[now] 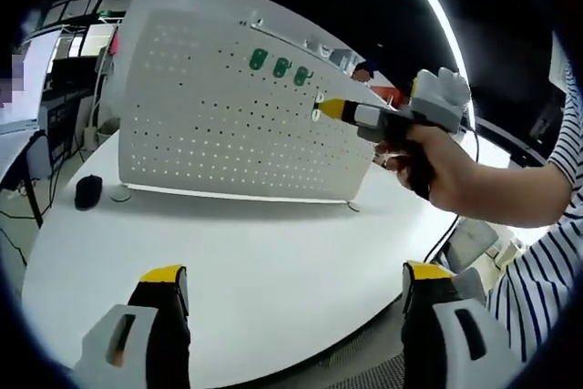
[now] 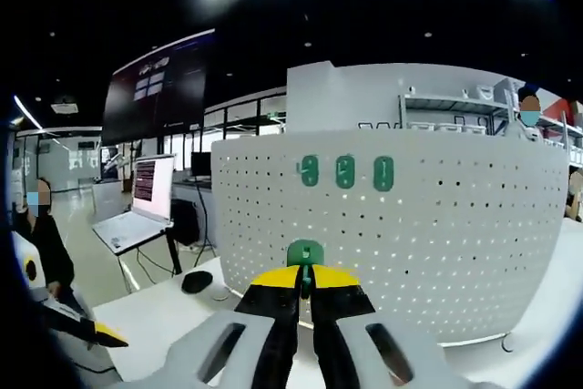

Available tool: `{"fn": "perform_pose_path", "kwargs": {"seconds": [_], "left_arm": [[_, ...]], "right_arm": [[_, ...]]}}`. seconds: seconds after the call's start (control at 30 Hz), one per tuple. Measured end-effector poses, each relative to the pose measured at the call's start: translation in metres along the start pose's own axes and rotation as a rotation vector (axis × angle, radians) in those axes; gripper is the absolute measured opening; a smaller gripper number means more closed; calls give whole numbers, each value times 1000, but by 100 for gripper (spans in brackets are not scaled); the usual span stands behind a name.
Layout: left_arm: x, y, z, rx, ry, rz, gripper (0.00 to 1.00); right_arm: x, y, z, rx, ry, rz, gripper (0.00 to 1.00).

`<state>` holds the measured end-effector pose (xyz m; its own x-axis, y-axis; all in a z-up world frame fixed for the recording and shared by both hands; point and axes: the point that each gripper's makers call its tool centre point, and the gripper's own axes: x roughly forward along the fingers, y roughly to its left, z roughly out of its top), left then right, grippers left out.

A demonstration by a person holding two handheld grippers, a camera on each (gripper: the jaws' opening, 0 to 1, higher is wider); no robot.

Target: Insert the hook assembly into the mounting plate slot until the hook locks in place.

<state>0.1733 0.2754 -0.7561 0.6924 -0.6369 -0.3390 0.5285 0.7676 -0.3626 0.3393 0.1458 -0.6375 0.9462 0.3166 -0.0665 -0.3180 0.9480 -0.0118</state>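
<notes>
A white perforated mounting plate (image 1: pixel 228 134) stands upright on the white table (image 1: pixel 273 261). Three green hooks (image 1: pixel 281 67) sit in a row near its top. In the left gripper view my right gripper (image 1: pixel 330 109), held in a hand, has its yellow tips against the plate just below and to the right of that row. In the right gripper view my right gripper (image 2: pixel 305 280) is shut on a green hook assembly (image 2: pixel 305 252), held close to the plate (image 2: pixel 455 234) under the three hooks (image 2: pixel 345 171). My left gripper (image 1: pixel 296 272) hangs open over the table, holding nothing.
A black mouse (image 1: pixel 88 190) lies on the table left of the plate, also the mouse (image 2: pixel 196 281) in the right gripper view. An open laptop (image 2: pixel 137 225) stands on a desk beyond. A person sits at far left. The table's front edge runs just under my left jaws.
</notes>
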Motion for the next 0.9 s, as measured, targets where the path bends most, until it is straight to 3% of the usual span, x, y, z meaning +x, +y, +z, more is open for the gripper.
{"fn": "perform_pose_path", "kwargs": {"seconds": [0.43, 0.9], "left_arm": [[1, 0, -3, -8, 19, 2, 99], [-1, 3, -2, -36, 8, 3, 99]], "right_arm": [[26, -54, 13, 24, -20, -161, 0], [44, -88, 39, 5, -72, -232, 0]]}}
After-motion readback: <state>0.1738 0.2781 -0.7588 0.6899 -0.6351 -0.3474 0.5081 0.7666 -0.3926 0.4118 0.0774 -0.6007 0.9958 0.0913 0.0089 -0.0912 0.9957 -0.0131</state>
